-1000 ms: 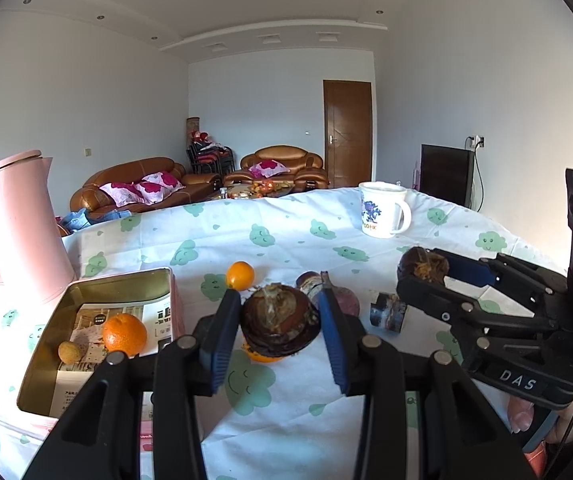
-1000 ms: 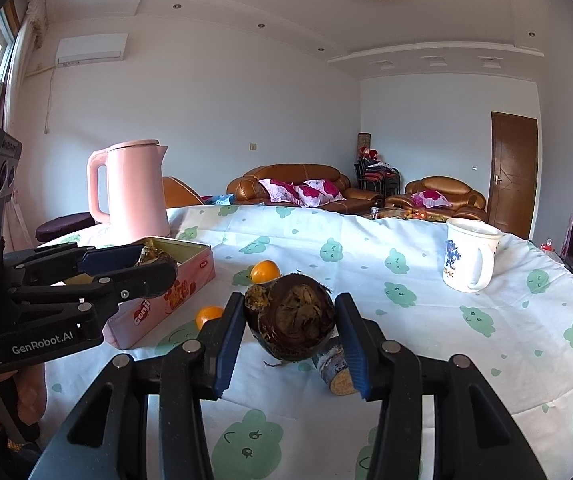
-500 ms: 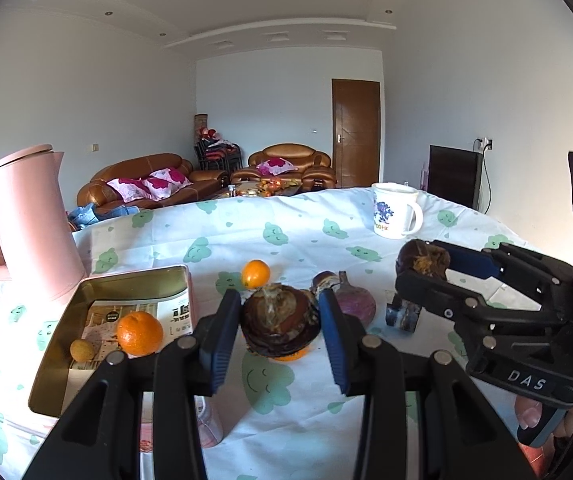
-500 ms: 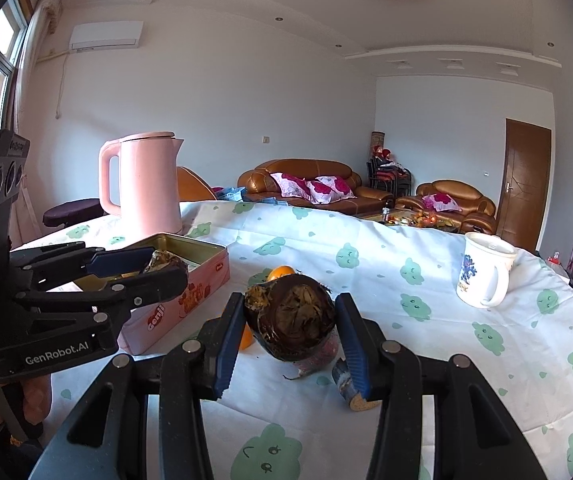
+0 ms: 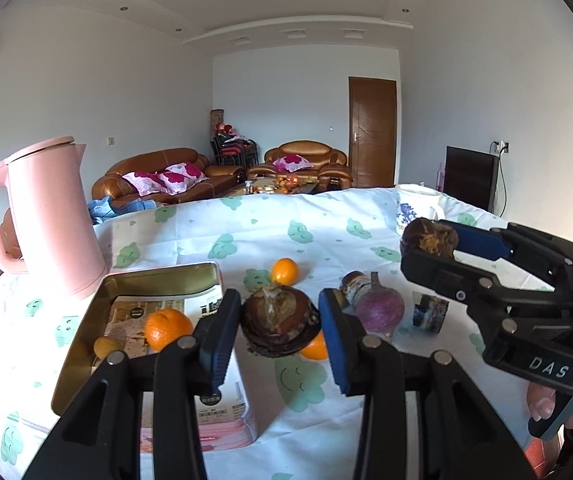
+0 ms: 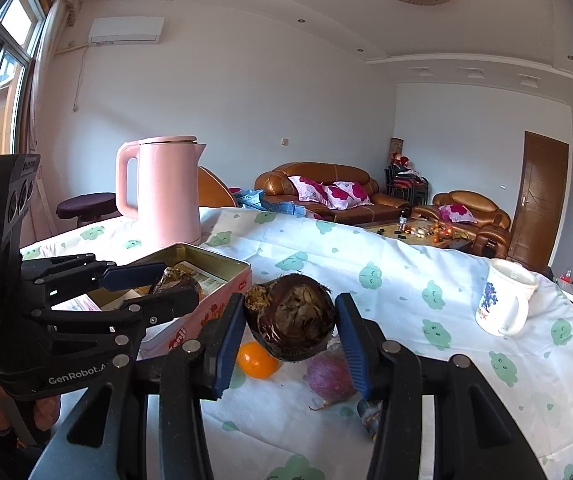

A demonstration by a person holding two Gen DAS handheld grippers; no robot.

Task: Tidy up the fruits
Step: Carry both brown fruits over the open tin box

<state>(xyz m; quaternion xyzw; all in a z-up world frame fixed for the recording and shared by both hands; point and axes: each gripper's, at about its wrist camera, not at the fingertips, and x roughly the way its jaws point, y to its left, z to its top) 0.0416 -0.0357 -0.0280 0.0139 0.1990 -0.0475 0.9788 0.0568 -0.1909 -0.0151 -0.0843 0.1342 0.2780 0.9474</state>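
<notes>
My left gripper [image 5: 280, 312] is shut on a dark brown, scaly taro root [image 5: 278, 330], held above the tablecloth just right of the open gold tin [image 5: 158, 278]. In the tin lie an orange [image 5: 168, 328] and a small yellowish fruit [image 5: 104, 346]. My right gripper [image 6: 290, 312] is shut on a second taro root [image 6: 292, 318]. In the right wrist view the left gripper [image 6: 176, 282] hangs at the tin's [image 6: 222, 266] near rim. On the cloth lie a small orange [image 5: 284, 271], another orange [image 6: 257, 360] and a purple bulb [image 5: 378, 312].
A tall pink kettle [image 5: 46, 216] stands behind the tin at the left. A white mug [image 6: 504, 300] stands far right on the round table. A small dark cut piece [image 5: 430, 314] lies by the purple bulb. The right gripper [image 5: 426, 242] reaches in from the right edge.
Both grippers have drifted left toward the tin, each still shut on its taro root. The right one has also risen slightly. The fruits on the cloth and in the tin have not moved.
</notes>
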